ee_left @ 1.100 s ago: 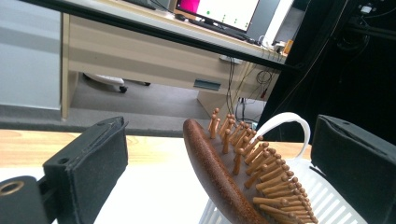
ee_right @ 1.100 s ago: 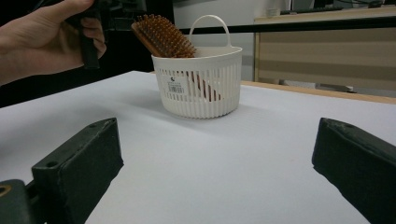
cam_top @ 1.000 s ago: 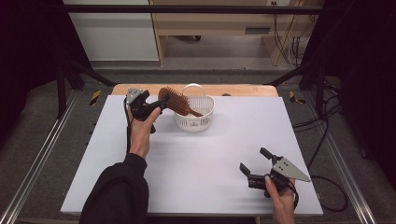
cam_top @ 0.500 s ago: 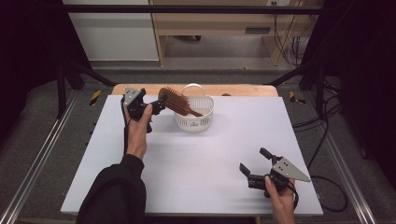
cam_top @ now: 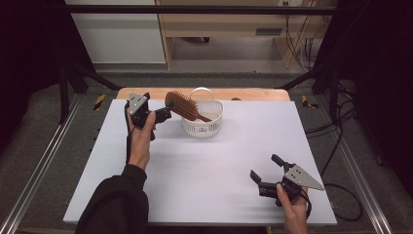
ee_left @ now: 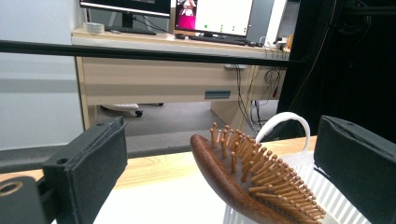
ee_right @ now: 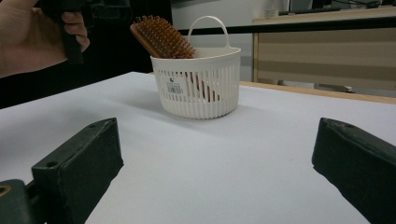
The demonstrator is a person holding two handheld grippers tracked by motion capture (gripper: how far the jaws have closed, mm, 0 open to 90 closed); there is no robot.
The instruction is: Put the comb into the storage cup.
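With both grippers' jaws spread, the left gripper [cam_top: 163,116] should be drawn straight back from the hairbrush [cam_top: 182,105], apparently already resting in the basket [cam_top: 203,127].

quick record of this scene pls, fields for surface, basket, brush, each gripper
surface: white table
basket: white slatted basket, far centre, handle up
brush: wooden hairbrush, handle in the basket, head leaning out over the rim
left gripper: left gripper, jaws open either side of the brush head, not closed on it
right gripper: right gripper, near right, jaws open, holding nothing
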